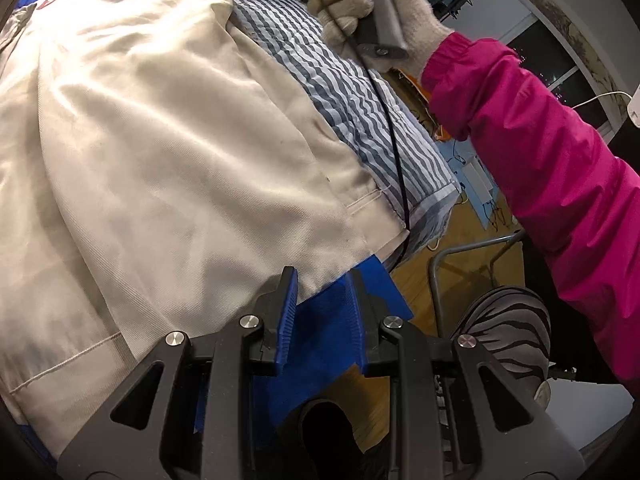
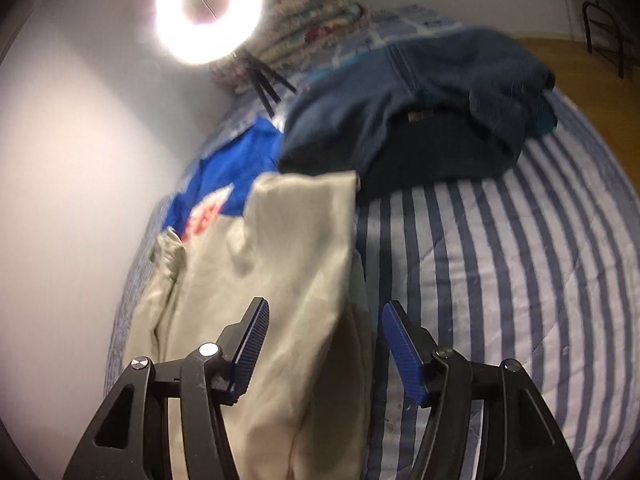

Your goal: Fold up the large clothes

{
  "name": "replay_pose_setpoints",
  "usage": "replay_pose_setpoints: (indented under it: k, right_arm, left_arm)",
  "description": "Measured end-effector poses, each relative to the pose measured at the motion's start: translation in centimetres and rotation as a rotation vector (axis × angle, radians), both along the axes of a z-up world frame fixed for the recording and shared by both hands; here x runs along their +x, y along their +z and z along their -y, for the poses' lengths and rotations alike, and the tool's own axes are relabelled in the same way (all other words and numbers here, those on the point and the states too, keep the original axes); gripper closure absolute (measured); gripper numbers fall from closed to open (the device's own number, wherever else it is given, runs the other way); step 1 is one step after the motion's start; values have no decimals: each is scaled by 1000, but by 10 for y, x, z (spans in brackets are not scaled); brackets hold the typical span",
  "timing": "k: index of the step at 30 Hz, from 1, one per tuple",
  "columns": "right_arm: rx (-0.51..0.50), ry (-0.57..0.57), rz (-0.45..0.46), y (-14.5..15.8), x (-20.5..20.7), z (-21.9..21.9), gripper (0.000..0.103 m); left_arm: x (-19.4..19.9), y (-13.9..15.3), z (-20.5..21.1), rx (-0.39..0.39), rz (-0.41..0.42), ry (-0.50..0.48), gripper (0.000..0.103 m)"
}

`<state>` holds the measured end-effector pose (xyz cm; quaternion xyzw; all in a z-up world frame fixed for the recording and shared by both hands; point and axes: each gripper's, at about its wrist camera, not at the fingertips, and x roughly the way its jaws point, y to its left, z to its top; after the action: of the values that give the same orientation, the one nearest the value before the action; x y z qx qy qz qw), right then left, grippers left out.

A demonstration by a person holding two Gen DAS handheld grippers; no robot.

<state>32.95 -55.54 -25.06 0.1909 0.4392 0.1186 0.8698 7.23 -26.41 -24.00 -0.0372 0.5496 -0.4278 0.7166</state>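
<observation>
A large cream jacket with blue panels and red lettering (image 1: 160, 140) lies on the striped bed, folded into a long strip; it also shows in the right wrist view (image 2: 288, 272). My left gripper (image 1: 322, 284) is at the jacket's near hem, its jaws a little apart around the blue lining (image 1: 324, 340). My right gripper (image 2: 324, 316) is open above the jacket's right edge, holding nothing. In the left wrist view the gloved hand (image 1: 360, 4) holds the right gripper's handle at the far end of the jacket.
A dark navy garment (image 2: 420, 120) lies heaped beyond the jacket. A folded floral quilt (image 2: 312, 20) and a ring light (image 2: 208, 12) stand by the wall. The striped bedsheet (image 2: 500, 260) runs to the right. A metal chair frame (image 1: 460, 264) stands on the wood floor.
</observation>
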Motion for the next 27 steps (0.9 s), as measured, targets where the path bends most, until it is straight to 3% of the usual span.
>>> replay_pose_setpoints:
  k: [2,4,5,9,11,13,16,19,22,25,27]
  right_arm:
    - [4,29,-28,-11,4,-8,82]
    - [-54,39,-23,-11,3,-19,98]
    - [-110,53,0,-2,1,-26,101]
    - [-170,61,78,44,-1,-30,103]
    - [-265,72,117,66,4,-34,103]
    - [-322,63,106,64,12,-34,103]
    - [-393,18,20,36,25,-27,103]
    - [-289,-3,-17,17,20,-13,99]
    - [-145,-39,9,18,5,8,59]
    - [-21,-36,3,15,-4,19,59]
    - [-20,-5,-37,8,-6,13,59]
  left_arm:
    - [-1,0,0,2,3,-4,80]
    - [-1,1,2,0,1,-10,80]
    - [-1,1,2,-6,-3,-12,80]
    - [-4,3,11,-33,-13,-35,80]
    - [-5,2,21,-39,-13,-57,80]
    - [-4,-1,28,-30,-13,-65,80]
    - [-4,-4,38,-35,-8,-75,80]
    - [-2,-5,41,-42,-15,-76,80]
    - [-3,-5,39,-44,-10,-90,80]
    - [-2,-5,36,-52,-15,-87,80]
    - [-1,-6,35,-56,-19,-86,80]
